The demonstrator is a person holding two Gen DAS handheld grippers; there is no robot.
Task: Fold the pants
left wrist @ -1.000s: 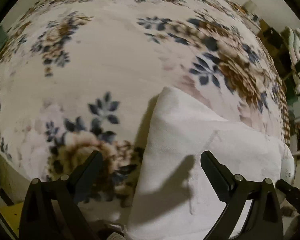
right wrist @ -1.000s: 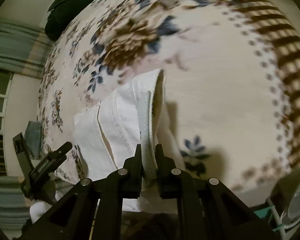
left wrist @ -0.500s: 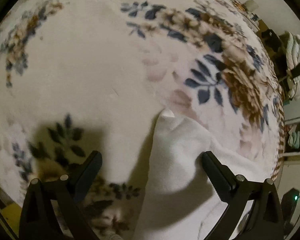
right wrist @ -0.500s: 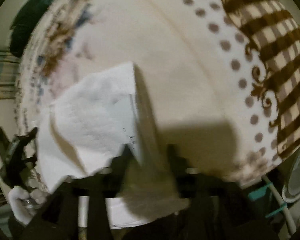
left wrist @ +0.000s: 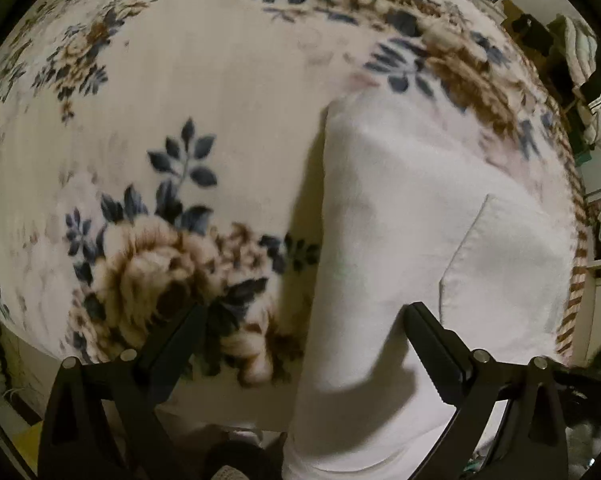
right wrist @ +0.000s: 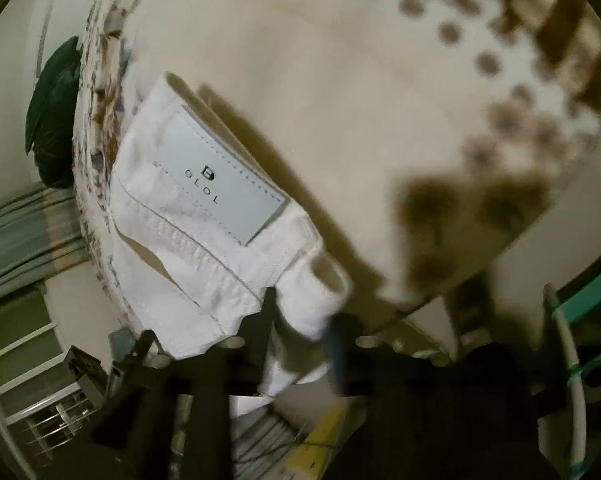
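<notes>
White pants (left wrist: 412,240) lie folded on a floral blanket (left wrist: 228,92), a back pocket seam showing at the right. My left gripper (left wrist: 304,332) is open and empty, its right finger over the cloth's near edge. In the right wrist view the pants (right wrist: 188,216) show the waistband with a white brand patch (right wrist: 224,184). My right gripper (right wrist: 300,320) is blurred with its fingers apart, and a fold of white cloth lies between them; whether they pinch it is unclear.
The blanket's brown striped and dotted border (right wrist: 540,20) runs along the bed edge. A dark green pillow (right wrist: 54,116) lies at the far end. Shelves with folded laundry (left wrist: 584,60) stand at the right. A teal frame (right wrist: 580,300) is beside the bed.
The right gripper, earlier shut on the waistband, has laid it down on the pants and its fingers have parted. The left gripper stayed open and drew back from the cloth.
</notes>
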